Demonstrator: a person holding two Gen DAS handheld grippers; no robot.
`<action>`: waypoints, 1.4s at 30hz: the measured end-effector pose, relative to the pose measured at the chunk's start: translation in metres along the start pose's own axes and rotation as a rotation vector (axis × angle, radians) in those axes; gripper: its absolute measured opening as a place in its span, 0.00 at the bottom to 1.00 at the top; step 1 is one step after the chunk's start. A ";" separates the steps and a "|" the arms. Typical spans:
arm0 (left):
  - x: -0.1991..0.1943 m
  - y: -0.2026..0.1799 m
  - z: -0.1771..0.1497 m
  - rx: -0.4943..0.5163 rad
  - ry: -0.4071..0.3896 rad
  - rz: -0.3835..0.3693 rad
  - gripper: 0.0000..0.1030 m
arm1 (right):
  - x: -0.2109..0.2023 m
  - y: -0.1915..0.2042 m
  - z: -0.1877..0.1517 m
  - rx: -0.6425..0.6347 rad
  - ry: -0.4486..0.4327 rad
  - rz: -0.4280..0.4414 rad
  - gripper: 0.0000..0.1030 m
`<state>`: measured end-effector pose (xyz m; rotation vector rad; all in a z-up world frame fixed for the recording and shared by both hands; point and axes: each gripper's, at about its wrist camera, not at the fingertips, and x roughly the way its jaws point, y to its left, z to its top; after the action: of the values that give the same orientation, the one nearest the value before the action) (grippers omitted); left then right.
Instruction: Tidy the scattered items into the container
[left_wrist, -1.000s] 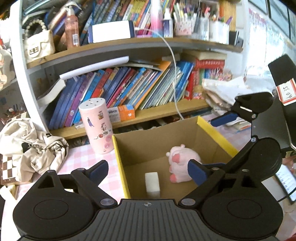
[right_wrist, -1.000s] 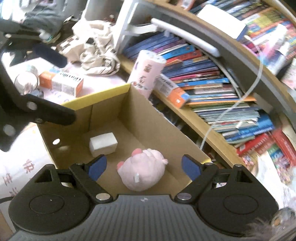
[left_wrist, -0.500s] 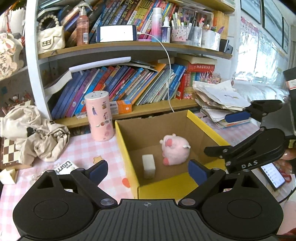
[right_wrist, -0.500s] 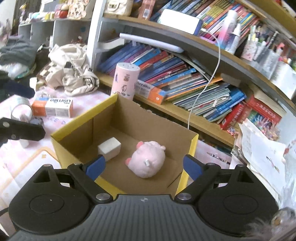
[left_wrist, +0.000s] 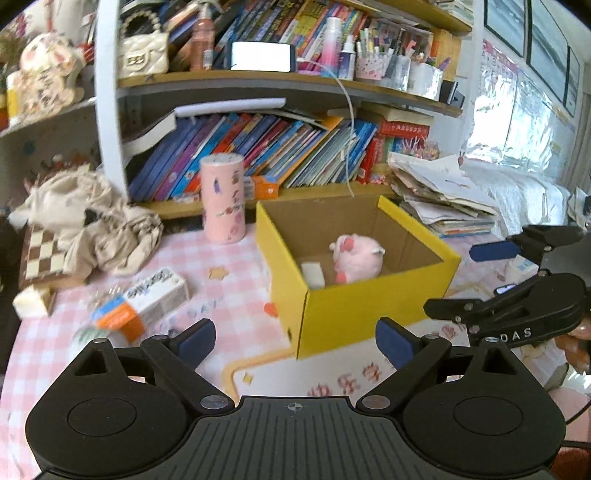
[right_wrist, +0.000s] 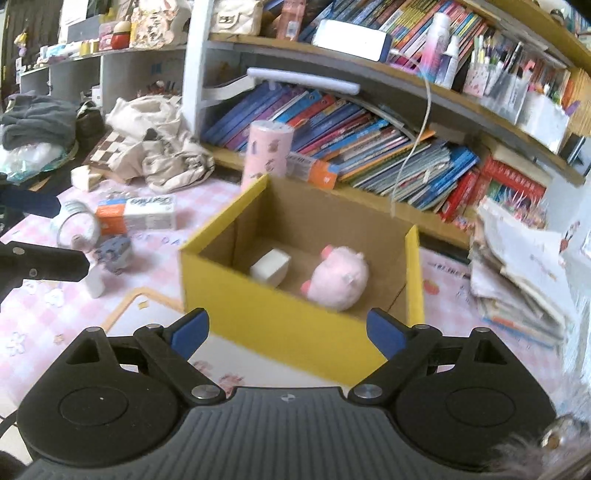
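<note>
While clear of the yellow cardboard box (right_wrist: 295, 325), holds both grippers (left_wrist: 295, 338) (right_wrist: 286, 332) spread and empty, leaving pink plush pig (right_wrist: 338, 278) and white block (right_wrist: 269, 266) inside, facing the orange-and-white carton (left_wrist: 142, 301) outside.

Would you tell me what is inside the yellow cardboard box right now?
Inside the yellow box: a pink plush toy and a white block. The near wall hides part of the floor.

Leaning books (left_wrist: 258, 147) on the shelf (left_wrist: 258, 83) — crumpled beige cloth (left_wrist: 99, 221) beside a chessboard (left_wrist: 40, 254).
</note>
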<state>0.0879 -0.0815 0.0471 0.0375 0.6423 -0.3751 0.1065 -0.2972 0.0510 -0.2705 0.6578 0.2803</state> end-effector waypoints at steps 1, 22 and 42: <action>-0.002 0.002 -0.005 -0.005 0.007 -0.001 0.93 | -0.001 0.006 -0.002 0.005 0.007 0.003 0.92; -0.062 0.062 -0.076 -0.179 -0.017 0.214 0.93 | -0.011 0.122 -0.029 0.075 0.000 0.042 0.92; -0.084 0.103 -0.097 -0.271 -0.033 0.310 0.93 | -0.005 0.177 -0.012 -0.025 -0.030 0.141 0.92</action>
<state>0.0065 0.0568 0.0101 -0.1265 0.6386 0.0119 0.0364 -0.1380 0.0170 -0.2440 0.6446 0.4268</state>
